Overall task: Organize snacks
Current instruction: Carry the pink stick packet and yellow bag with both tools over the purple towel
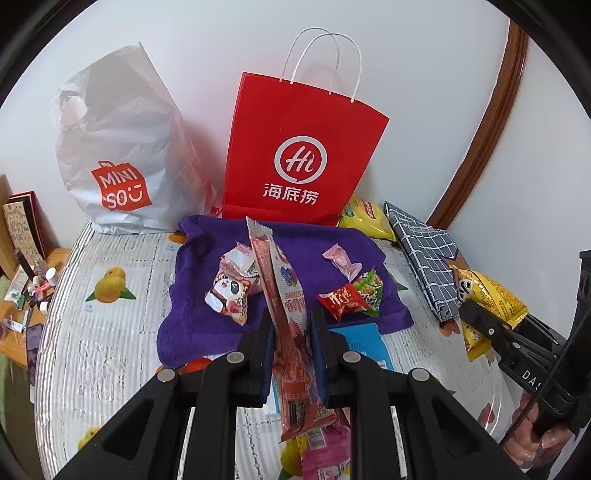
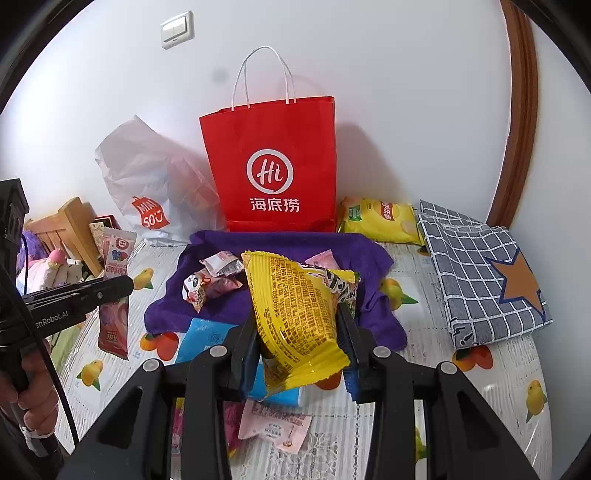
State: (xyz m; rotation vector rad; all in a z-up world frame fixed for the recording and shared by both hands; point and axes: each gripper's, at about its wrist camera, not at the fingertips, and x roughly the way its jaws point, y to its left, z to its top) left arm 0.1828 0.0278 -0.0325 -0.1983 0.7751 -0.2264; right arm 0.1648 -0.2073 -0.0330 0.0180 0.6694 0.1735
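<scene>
Left wrist view only: small red packet [image 1: 341,301] and green packet [image 1: 369,290] lie touching on the purple towel [image 1: 207,325], right of the left gripper [image 1: 293,334]; a pink candy [image 1: 341,263] lies beyond them; the person's hand [image 1: 532,435] grips the right gripper's handle at far right
Right wrist view only: a wall switch [image 2: 177,29] high on the left; a pink wrapper [image 2: 275,428] on the fruit-print tablecloth [image 2: 480,406] beneath the right gripper [image 2: 301,334]; an orange star on the checked cloth [image 2: 480,273] to its right
Left gripper: clamped tight on a long red snack stick [image 1: 286,295], held upright off the table
Right gripper: closed on a yellow snack bag [image 2: 295,314], lifted above the towel
White plastic bag [image 1: 122,155]: far left of the left gripper, against the wall; contents not clear
Red paper bag [image 1: 295,155]: upright straight ahead of both grippers, behind the towel; inside hidden
Panda packet [image 1: 231,299]: on the towel, just left of the left gripper
Yellow chip bag [image 2: 380,219]: right of the red paper bag's base
</scene>
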